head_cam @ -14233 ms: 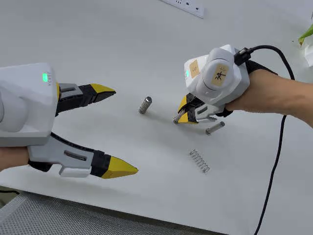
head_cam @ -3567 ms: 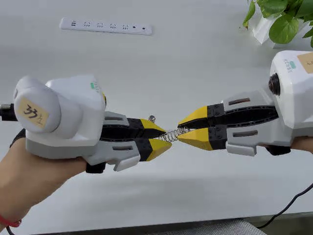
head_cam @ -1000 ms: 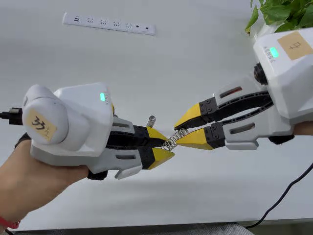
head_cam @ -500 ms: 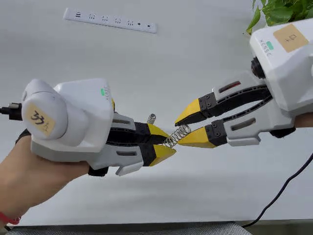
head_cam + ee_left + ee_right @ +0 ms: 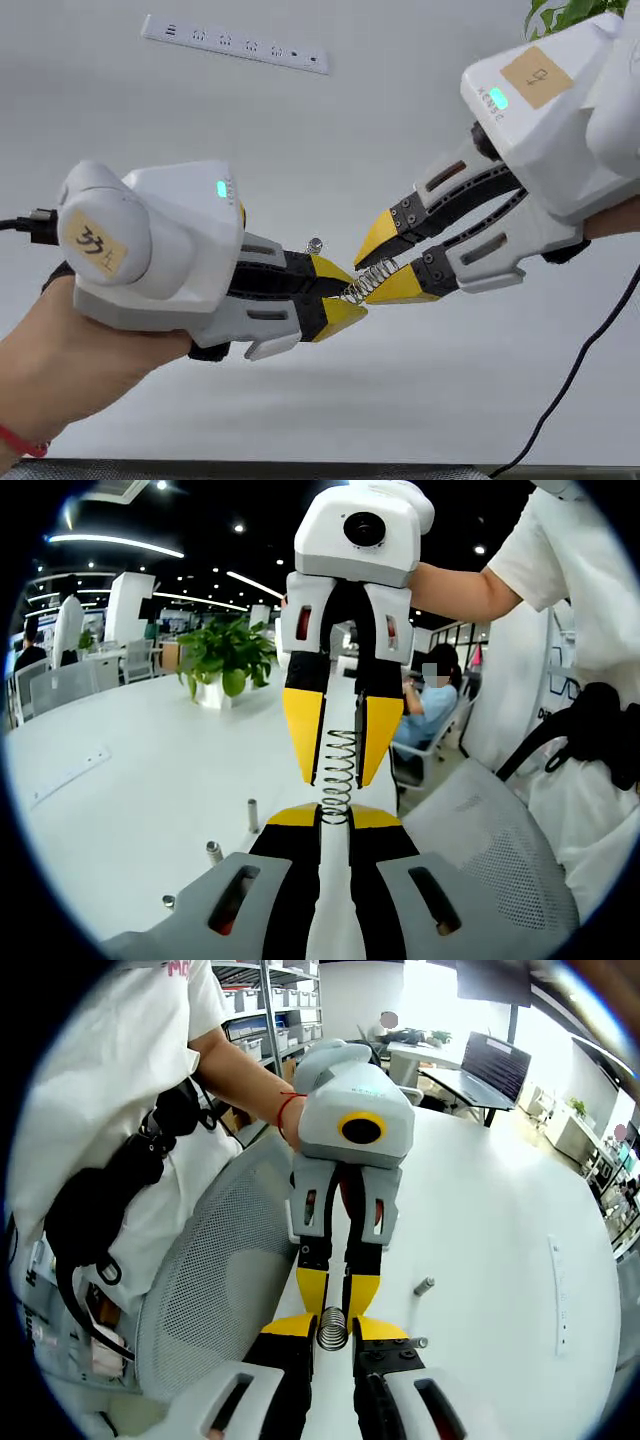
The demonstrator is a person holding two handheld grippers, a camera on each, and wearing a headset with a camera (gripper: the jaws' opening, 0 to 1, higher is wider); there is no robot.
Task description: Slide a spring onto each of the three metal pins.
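Note:
A small metal spring (image 5: 375, 278) hangs in the air between the two grippers. My left gripper (image 5: 358, 296) is shut on its near end, and I cannot tell whether a pin sits inside. My right gripper (image 5: 362, 281) comes in from the upper right with its yellow tips closed around the spring's other part. The left gripper view has the spring (image 5: 338, 760) running straight up from my left gripper (image 5: 337, 815) into the right gripper (image 5: 340, 781). In the right gripper view the spring (image 5: 332, 1332) is seen end-on between the right gripper's (image 5: 332, 1325) tips.
One upright pin (image 5: 314, 245) stands on the white table behind the grippers. In the left gripper view, three short pins (image 5: 252, 815) (image 5: 213, 852) (image 5: 168, 902) rest on the table. A power strip (image 5: 235, 43) lies at the far edge, with a plant (image 5: 222, 660) beyond.
The right gripper has lifted and tilted steeper, so it now points down-left at the spring. The left gripper has held its grip and hardly moved.

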